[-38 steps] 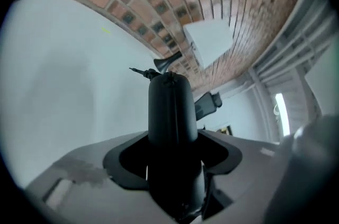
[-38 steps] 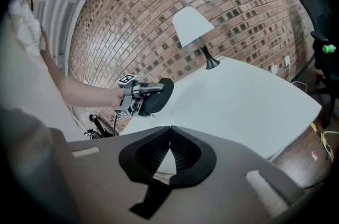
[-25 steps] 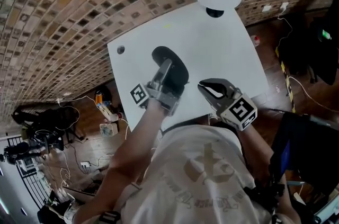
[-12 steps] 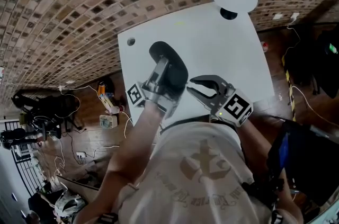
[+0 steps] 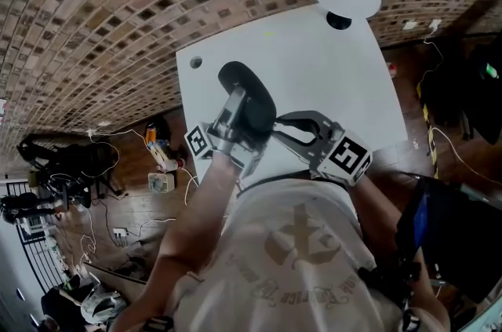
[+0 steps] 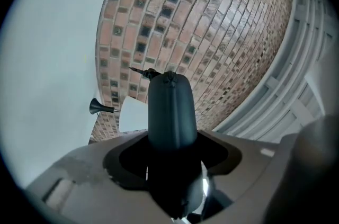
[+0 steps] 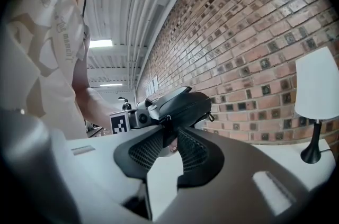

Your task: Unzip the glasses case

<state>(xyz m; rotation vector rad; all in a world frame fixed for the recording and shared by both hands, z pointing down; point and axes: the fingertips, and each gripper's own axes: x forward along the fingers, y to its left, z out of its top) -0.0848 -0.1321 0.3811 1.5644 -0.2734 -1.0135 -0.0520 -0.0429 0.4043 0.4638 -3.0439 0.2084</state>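
Above the table [image 5: 329, 79], your left tongs [image 5: 239, 109] clamp the case [image 6: 170, 112]; your right tongs [image 7: 169, 138] just opened a little around the zip tab [image 7: 166, 129]. I'd pinch it next.

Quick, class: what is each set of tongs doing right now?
Left tongs: closed on the dark oval zipped glasses case.
Right tongs: just opened slightly, open; the case's zip pull sits between them.

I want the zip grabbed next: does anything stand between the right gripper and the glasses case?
Nothing visible does. The right gripper has just been opening its jaws, and the zip pull of the glasses case hangs between them; the left gripper holds the case.
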